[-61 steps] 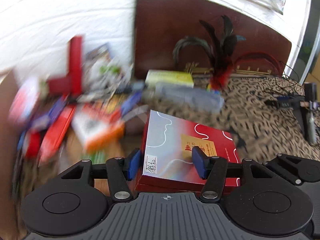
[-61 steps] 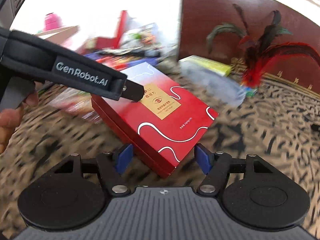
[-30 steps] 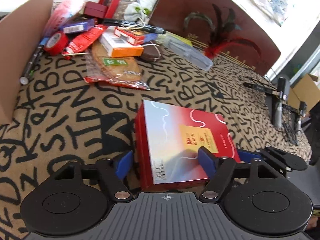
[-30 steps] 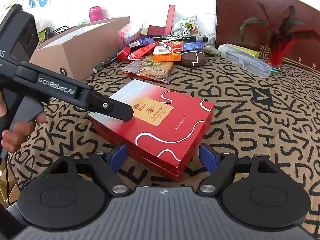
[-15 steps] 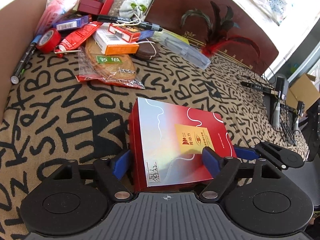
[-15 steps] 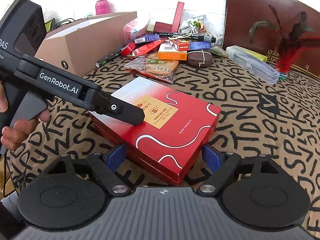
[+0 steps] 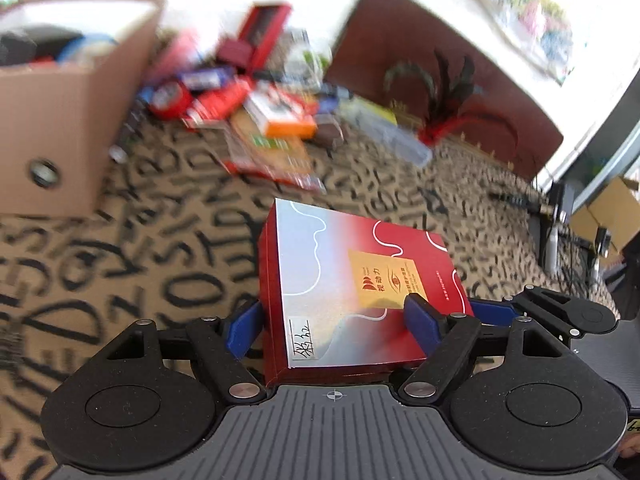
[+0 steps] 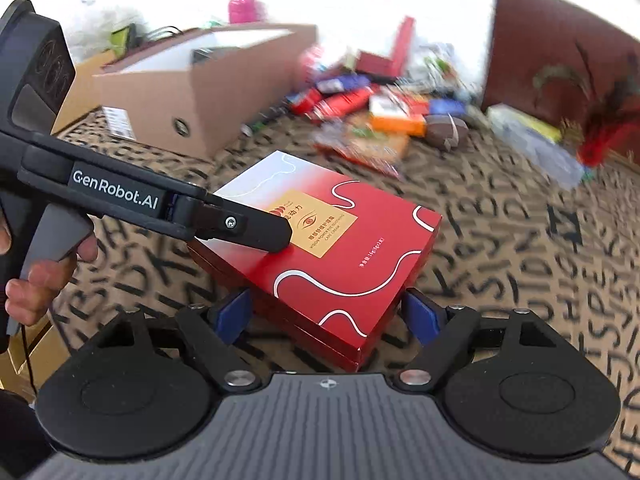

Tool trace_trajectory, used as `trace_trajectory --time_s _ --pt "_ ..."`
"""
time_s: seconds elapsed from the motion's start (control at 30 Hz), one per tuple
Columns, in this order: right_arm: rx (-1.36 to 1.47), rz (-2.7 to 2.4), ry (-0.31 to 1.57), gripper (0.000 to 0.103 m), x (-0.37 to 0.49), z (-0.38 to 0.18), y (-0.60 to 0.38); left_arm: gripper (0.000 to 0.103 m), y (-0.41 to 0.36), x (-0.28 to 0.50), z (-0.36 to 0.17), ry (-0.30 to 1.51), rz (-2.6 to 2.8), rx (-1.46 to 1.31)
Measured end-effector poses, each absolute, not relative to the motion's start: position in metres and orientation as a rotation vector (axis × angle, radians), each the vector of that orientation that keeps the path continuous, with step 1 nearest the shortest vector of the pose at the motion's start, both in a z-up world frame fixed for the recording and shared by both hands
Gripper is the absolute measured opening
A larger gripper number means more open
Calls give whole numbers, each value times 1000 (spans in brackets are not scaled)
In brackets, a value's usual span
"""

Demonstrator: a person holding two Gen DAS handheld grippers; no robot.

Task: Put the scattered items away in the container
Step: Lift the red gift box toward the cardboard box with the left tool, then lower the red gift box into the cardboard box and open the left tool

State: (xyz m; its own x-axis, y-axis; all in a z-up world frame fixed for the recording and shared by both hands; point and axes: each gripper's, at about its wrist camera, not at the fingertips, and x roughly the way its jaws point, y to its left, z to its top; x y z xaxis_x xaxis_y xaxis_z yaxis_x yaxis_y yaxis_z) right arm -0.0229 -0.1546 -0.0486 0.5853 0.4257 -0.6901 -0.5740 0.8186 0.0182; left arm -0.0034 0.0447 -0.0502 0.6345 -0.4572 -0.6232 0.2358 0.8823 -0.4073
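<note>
A flat red and silver gift box (image 7: 352,280) is held above the patterned cloth. My left gripper (image 7: 334,326) is shut on its near edge, one finger above and one below. My right gripper (image 8: 326,314) is shut on the opposite corner of the same box (image 8: 340,248). The left gripper's upper finger (image 8: 248,228) lies across the box top in the right wrist view. The open cardboard box (image 7: 60,128) stands at the left; it also shows in the right wrist view (image 8: 192,92), with some items inside.
A blurred pile of packets, small boxes and a tape roll (image 7: 256,112) lies beyond the gift box. A red and black feather toy (image 7: 448,108) and a clear case (image 7: 392,136) lie before a brown headboard (image 7: 420,48). Cables and a stand (image 7: 556,220) are at the right.
Both grippers have lifted the gift box off the cloth and carried it left, towards the cardboard box, which now shows larger in both views. The background is motion-blurred.
</note>
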Motion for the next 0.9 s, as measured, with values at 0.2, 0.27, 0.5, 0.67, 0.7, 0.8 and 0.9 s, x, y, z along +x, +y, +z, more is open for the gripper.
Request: trace_trajectory --time_s 0.2,0.27,0.5,0.67,0.7,0.8,0.9 --pt "-269 637 618 84 -17 -1 -109 78 87 -11 -1 628 -335 -274" --pt "-261 659 581 84 -10 14 -93 78 105 -8 15 583 -311 -272" --pt "-257 756 484 84 29 56 -15 78 182 9 63 463 -186 -258" --pt "-227 828 494 84 59 57 46 78 243 30 67 467 -104 -288" --pt "-220 838 508 84 66 54 57 78 254 36 64 475 -93 -292" --pt "-204 858 556 83 84 44 83 78 279 53 49 505 -70 -313" --pt "-195 861 595 83 96 31 101 78 298 66 35 532 -57 -342"
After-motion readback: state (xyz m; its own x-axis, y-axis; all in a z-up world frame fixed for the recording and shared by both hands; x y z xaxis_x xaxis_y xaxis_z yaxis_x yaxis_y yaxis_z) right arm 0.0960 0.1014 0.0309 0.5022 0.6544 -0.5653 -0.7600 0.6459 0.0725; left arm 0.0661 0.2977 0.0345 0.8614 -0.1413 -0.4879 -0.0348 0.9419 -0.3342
